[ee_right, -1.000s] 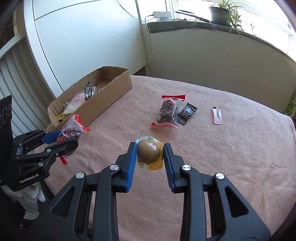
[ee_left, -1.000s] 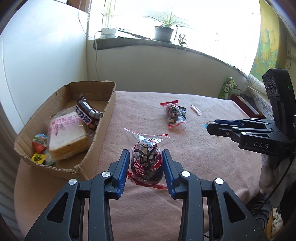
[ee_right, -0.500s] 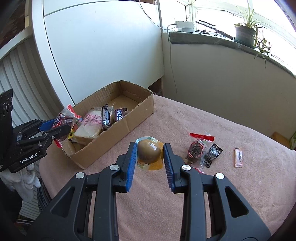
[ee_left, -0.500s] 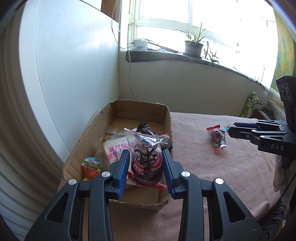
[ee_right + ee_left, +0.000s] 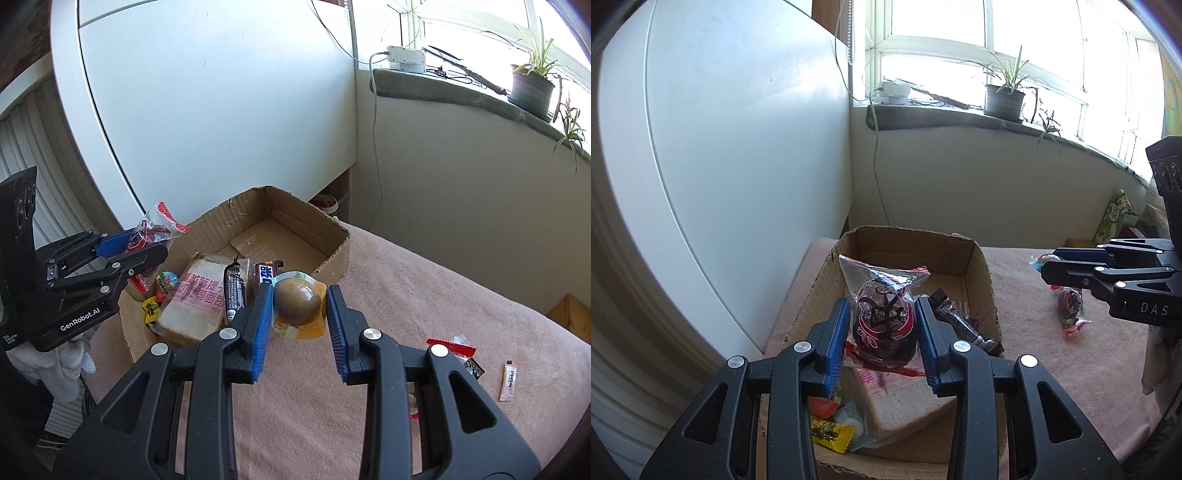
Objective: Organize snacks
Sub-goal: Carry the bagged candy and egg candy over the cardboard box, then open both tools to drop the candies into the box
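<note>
My left gripper (image 5: 882,325) is shut on a red and black snack bag (image 5: 882,321), held above the near end of the open cardboard box (image 5: 979,258). From the right wrist view that left gripper (image 5: 147,251) hangs over the box's left wall (image 5: 221,218). My right gripper (image 5: 300,306) is shut on a brown egg in a clear yellow pack (image 5: 297,301), just outside the box's right wall. Inside the box lie a wrapped bread slice (image 5: 195,306), dark chocolate bars (image 5: 234,291) and small candies (image 5: 151,308).
On the pink tablecloth (image 5: 406,295) remain a red-ended snack bag (image 5: 450,345), a dark packet (image 5: 474,369) and a small pink sachet (image 5: 509,380). A white wall panel (image 5: 738,147) stands close behind the box. A windowsill with a potted plant (image 5: 1003,99) runs along the back.
Both grippers have swung left toward the box, each keeping its snack. The left one now hangs over the box instead of over the cloth, and the right one has reached the box's wall.
</note>
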Demonstrator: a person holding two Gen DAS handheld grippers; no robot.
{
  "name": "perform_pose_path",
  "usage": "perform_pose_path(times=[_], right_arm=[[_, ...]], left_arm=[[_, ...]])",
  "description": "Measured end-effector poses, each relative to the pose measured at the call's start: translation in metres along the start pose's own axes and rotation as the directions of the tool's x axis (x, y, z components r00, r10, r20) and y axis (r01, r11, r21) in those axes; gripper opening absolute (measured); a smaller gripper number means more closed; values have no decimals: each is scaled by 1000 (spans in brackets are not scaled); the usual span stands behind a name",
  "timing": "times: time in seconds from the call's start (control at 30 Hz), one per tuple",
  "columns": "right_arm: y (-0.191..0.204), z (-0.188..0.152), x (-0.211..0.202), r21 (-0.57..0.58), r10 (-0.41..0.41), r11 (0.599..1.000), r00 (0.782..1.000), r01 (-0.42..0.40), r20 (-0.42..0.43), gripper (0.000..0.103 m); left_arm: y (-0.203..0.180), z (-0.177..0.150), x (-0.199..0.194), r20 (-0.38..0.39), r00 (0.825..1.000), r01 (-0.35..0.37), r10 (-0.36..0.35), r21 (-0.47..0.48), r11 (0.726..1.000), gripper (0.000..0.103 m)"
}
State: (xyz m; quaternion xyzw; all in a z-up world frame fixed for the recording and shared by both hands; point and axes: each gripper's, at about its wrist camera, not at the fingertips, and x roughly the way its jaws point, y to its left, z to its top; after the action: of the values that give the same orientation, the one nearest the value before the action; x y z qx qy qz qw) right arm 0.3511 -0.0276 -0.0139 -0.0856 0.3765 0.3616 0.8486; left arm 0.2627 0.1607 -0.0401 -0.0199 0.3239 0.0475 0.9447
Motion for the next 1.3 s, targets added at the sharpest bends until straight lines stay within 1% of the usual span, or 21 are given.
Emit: perform_pose_path(times=[0.4,0.73,1.03,1.23,1.3], right_arm=[[9,29,40,-4,40,999,999,-40,-22,30],[13,34,68,-12,39,999,997,-40,-65,31],[12,35,73,-6,54,999,996,-54,-77,32],[15,35,71,-18,57,998,996,-59,-74,33],[16,35,70,-24,53,998,996,-55,-70,37]], left_arm=[[6,11,18,-12,1000,-5,5,3,1000,34],[9,10,22,-21,1000,-7,7,9,1000,34],[12,14,24,-20,1000,-7,7,8,1000,38],[12,14,23,-18,1000,-17,17,11,1000,43],[13,13,21,-17,1000,-20,20,10,1000,43]])
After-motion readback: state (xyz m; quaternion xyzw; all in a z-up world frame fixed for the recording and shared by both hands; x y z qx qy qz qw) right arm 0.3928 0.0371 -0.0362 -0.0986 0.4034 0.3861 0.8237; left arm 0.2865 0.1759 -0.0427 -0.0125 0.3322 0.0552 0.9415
